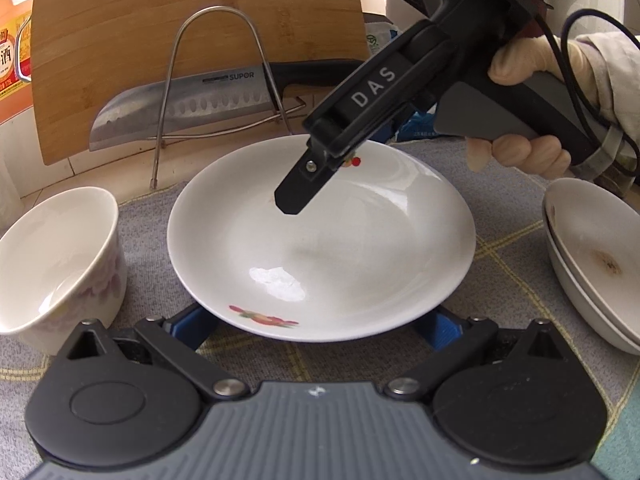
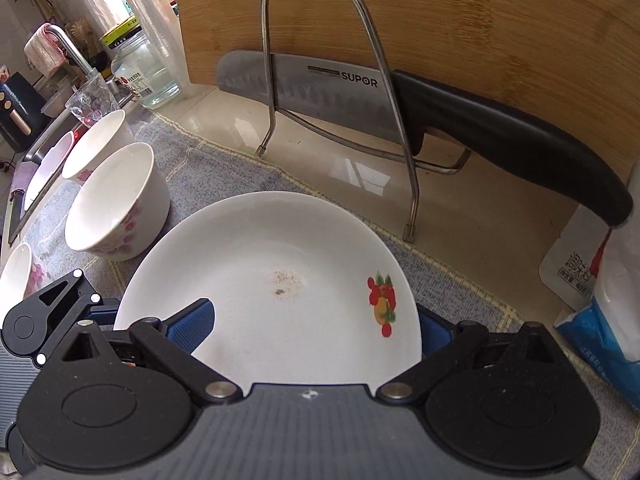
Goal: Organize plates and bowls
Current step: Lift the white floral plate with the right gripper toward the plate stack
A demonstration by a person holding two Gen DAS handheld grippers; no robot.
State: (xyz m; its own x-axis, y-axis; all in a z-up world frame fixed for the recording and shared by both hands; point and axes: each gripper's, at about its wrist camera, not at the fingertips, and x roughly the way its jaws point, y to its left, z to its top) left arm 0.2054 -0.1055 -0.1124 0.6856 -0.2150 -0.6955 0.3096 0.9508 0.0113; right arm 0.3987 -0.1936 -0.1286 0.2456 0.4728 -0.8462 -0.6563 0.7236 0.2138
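Note:
A white plate (image 1: 320, 240) with fruit prints lies on the grey checked cloth (image 1: 512, 264); a small brown stain marks its middle (image 2: 286, 280). My left gripper (image 1: 320, 332) is open, and its blue fingers (image 1: 192, 328) sit wide apart under the plate's near rim. My right gripper (image 2: 312, 328), held by a gloved hand (image 1: 520, 152), is open astride the far rim. One of its fingers (image 2: 192, 324) is over the plate's inside, the other (image 2: 432, 332) outside the rim. A white flowered bowl (image 1: 60, 264) stands left of the plate. Two stacked shallow plates (image 1: 592, 264) sit at the right.
Behind the plate a wire rack (image 2: 340, 92) holds a large knife (image 2: 460, 116) against an upright bamboo cutting board (image 2: 440, 20). More bowls (image 2: 100, 148) line the sink edge on the left. A glass jar (image 2: 140, 76) and a packet (image 2: 600, 308) stand on the counter.

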